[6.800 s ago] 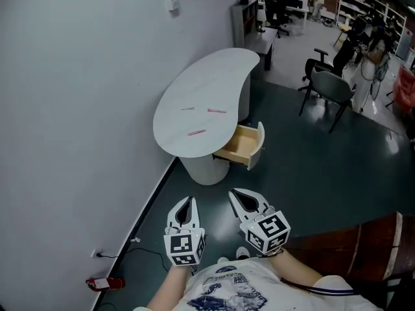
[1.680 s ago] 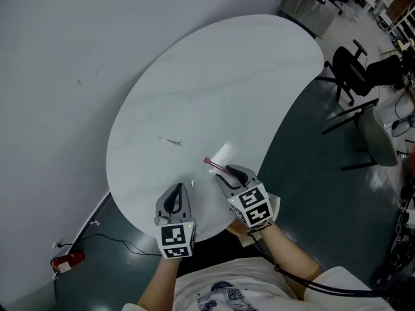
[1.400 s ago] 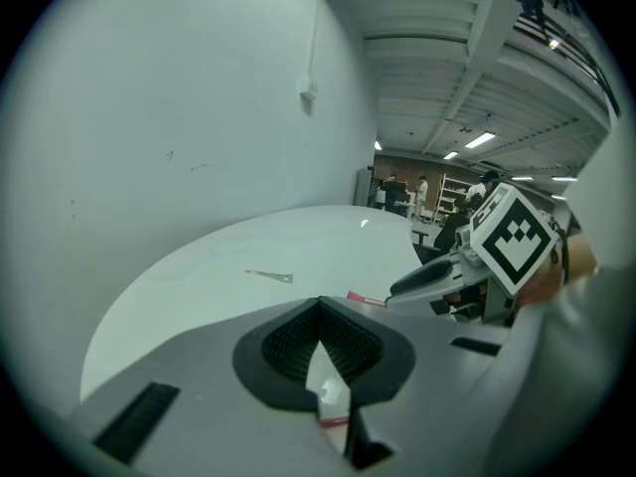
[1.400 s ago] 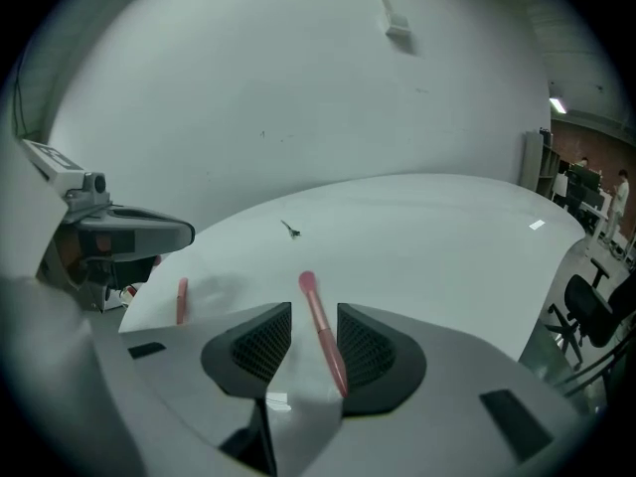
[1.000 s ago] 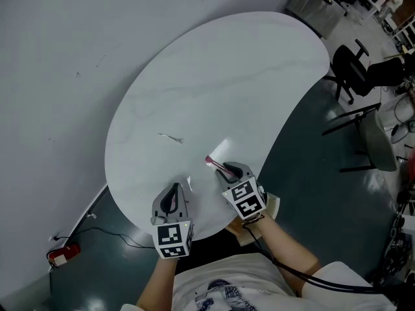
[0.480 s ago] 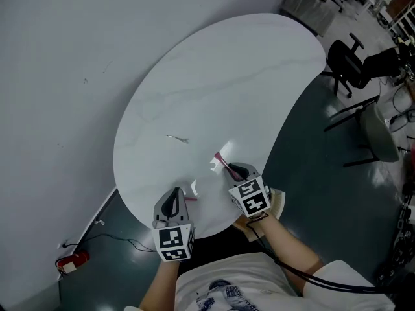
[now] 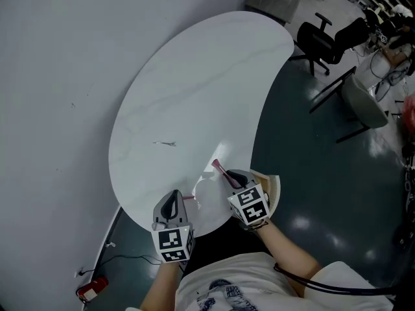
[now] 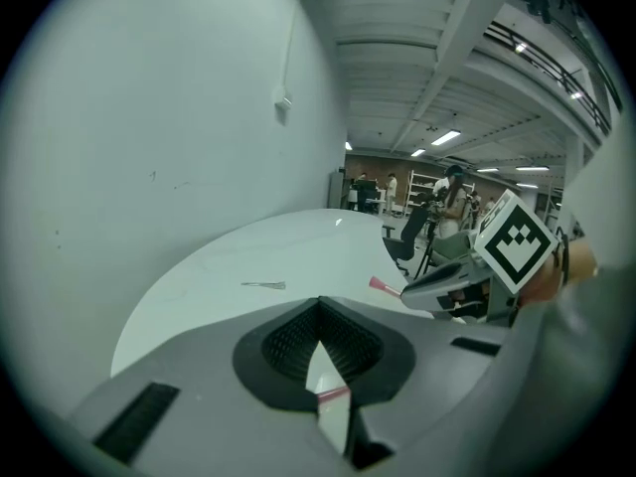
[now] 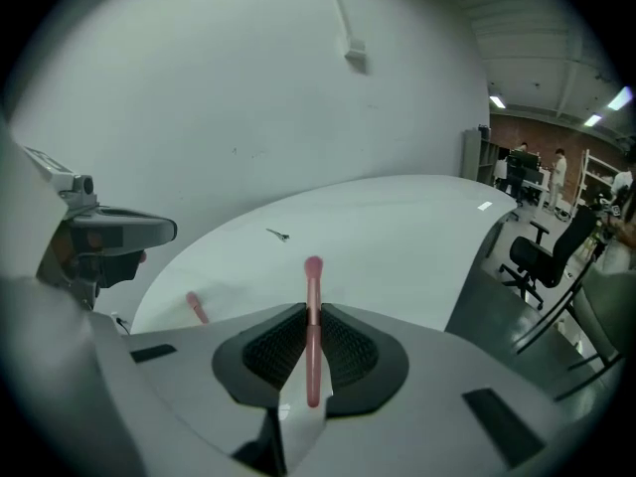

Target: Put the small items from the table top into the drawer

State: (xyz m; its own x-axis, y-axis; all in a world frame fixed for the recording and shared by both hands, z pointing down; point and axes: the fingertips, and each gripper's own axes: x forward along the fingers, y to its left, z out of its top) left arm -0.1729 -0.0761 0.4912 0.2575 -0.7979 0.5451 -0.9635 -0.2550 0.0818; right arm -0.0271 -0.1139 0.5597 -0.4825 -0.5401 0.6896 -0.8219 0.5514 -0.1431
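Three small items: two are in jaws, one lies on the white kidney-shaped tabletop (image 7: pixel 207 76).
Grey wall (image 7: pixel 52 76): runs close along the tabletop's left edge, so there is no room to swing on that side.
Left gripper (image 7: pixel 176 194): jaws pressed together across a short pink stick (image 8: pixel 333 394). The stick juts out to the right of the tips, over the near rim.
Thin grey metal pin (image 7: pixel 165 144): flat on the tabletop beyond the left gripper, well apart from both grippers, with bare surface all round it.
Right gripper (image 7: pixel 232 173): jaws have just closed and now pinch a thin pink stick with a rounded tip (image 9: pixel 313 296) lengthwise, the tip pointing out ahead.
Change: a second ago these jaws stood wider about that stick. It is now gripped, so I judge both sticks ready to carry and only the pin left to fetch.
Pale wooden drawer (image 7: pixel 275 193): open, just beside and below the right gripper at the tabletop's near right edge, a short way over the rim.
Right side: dark floor (image 7: pixel 305 173) lies open, and the black office chair (image 7: pixel 321 41) is well apart.
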